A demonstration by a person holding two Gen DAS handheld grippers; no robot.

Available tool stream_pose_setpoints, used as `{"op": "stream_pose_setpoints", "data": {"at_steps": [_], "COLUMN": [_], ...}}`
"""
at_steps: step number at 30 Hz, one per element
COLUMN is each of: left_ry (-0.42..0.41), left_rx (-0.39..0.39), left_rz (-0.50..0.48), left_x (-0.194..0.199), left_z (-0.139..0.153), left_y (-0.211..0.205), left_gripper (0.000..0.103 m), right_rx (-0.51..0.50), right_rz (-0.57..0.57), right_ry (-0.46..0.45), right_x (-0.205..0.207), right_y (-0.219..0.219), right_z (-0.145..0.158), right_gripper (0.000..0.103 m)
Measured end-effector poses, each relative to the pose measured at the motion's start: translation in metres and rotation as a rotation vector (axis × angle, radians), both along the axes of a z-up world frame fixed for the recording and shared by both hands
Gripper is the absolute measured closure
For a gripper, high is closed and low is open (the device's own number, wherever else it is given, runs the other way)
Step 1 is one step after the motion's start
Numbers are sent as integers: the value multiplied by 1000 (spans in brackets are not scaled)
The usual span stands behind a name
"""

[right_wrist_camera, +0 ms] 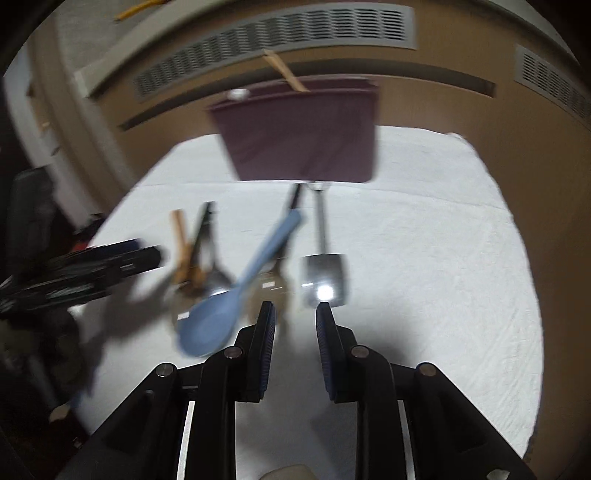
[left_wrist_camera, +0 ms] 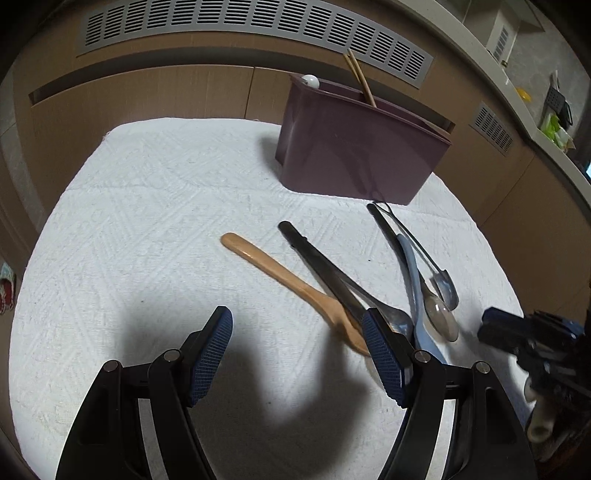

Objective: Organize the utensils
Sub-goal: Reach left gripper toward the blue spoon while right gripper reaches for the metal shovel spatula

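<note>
A purple utensil holder [left_wrist_camera: 360, 147] stands at the back of the white cloth [left_wrist_camera: 166, 221], with wooden chopsticks [left_wrist_camera: 360, 79] in it. It also shows in the blurred right wrist view [right_wrist_camera: 303, 136]. On the cloth lie a wooden spoon [left_wrist_camera: 291, 284], a dark-handled metal spoon [left_wrist_camera: 332, 277], a blue spoon [right_wrist_camera: 236, 291], a clear spoon [left_wrist_camera: 439, 317] and a metal utensil [right_wrist_camera: 323, 277]. My left gripper [left_wrist_camera: 297, 328] is open and empty, just before the wooden spoon's bowl. My right gripper [right_wrist_camera: 295, 310] is partly open and empty, close to the utensils' near ends.
Brown cabinet fronts with grey vents [left_wrist_camera: 258, 22] run behind the cloth. A counter with small items [left_wrist_camera: 546, 110] is at the far right. The right gripper's body [left_wrist_camera: 535, 343] shows at the cloth's right edge.
</note>
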State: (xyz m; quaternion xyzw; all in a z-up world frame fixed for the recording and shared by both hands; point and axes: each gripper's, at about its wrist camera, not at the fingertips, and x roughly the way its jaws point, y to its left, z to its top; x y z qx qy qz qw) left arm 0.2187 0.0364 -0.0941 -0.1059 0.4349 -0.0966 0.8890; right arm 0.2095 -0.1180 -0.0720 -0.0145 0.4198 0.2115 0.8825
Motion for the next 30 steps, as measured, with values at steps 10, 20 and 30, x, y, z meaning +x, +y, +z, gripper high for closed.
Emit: {"op": "stream_pose_setpoints", "data": {"at_steps": [10, 20, 30], "left_ry": [-31, 17, 1], "left_rx": [-28, 9, 27], "left_rz": [-104, -99, -238], "left_x": [11, 21, -8], "left_z": [24, 9, 6], "left_y": [-43, -44, -77], "left_gripper": [31, 32, 35], "right_rx": [-28, -54, -12], "right_rz": [-79, -69, -180], "right_ry": [-5, 45, 7], "right_x": [71, 80, 28], "right_y": [-10, -4, -47], "right_z": [-3, -24, -32], "right_gripper": [81, 97, 92]}}
